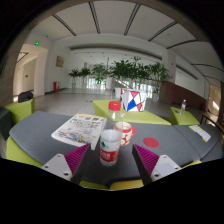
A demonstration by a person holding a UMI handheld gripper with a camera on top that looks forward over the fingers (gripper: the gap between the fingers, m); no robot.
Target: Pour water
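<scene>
Wide bright lobby w/ pale floor, ceiling light strips and a row of potted plants (118, 72) at the back; up close, a dark grey counter (40, 132) w/ yellow-green edging carries everything. Task item first: a bottle w/ white label and reddish cap (110, 140) stands upright on the counter, just ahead of the claw (110, 160) and roughly centred in the gap btwn its fingers. Claw is spread wide, pink pads (70, 160) facing in, w/ clear space either side of the bottle, so nothing gripped yet. Just beside the bottle, slightly beyond and to its right, sits a clear cup w/ red print (125, 132), probably the vessel to pour into; can't tell if it holds any water. Farther right, a red round lid or coaster (151, 142) lies flat. Left of the bottle, a newspaper or printed sheet (78, 128) lies spread out. Behind, a red-white-blue sign (134, 101) stands on another green-edged table (150, 117). Step in hand, as I read it: approach, pre-grasp on the bottle. Next move calls for easing fwd til the pads flank the bottle's body, then closing square on it w/o nudging the cup, which is very near. Whether the cap needs removing first is unclear.
</scene>
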